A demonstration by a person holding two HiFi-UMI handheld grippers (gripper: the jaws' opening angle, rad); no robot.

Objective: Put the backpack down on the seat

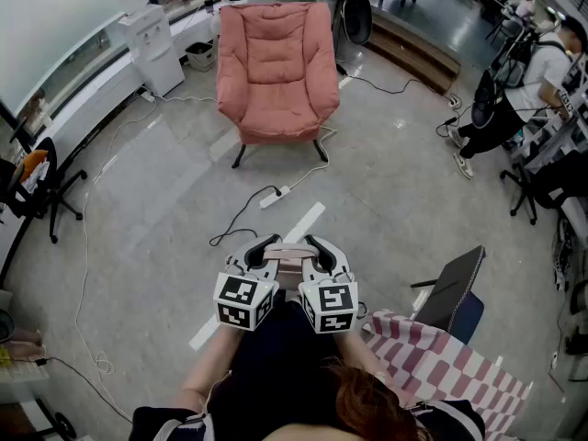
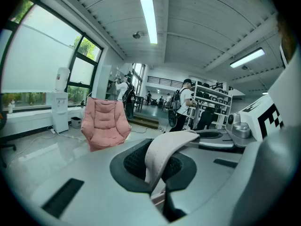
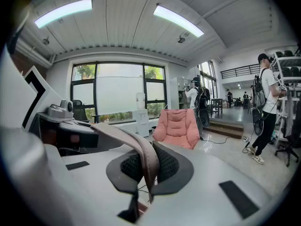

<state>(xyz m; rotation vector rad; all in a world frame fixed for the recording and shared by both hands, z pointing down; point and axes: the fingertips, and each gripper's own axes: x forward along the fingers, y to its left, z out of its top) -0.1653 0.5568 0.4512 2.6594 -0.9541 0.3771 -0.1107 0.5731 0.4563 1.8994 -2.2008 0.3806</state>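
Fingers of the left gripper (image 2: 157, 168): shut tight on a pale pink strap (image 2: 164, 147).
Fingers of the right gripper (image 3: 146, 171): shut tight on the same strap, a bit further along it.
Strap: it bends up and over from one gripper to the other. The two grippers sit side by side, close in front of the person.
Backpack: only the strap shows well. A dark shape (image 1: 276, 356) hangs under the grippers, and I cannot tell if it is the bag. It is held up, not on the seat.
Seat: a soft pink chair (image 1: 277, 62) straight ahead, well apart from the grippers.
Floor (image 1: 165, 209): grey, with a white power strip (image 1: 274, 197) lying between the grippers and the chair.
Beside the chair: a white water machine (image 1: 152, 49) on its left, by the window.
Right side: a checked cloth (image 1: 441, 366) near the right gripper, and a standing person (image 1: 514, 99) farther off.
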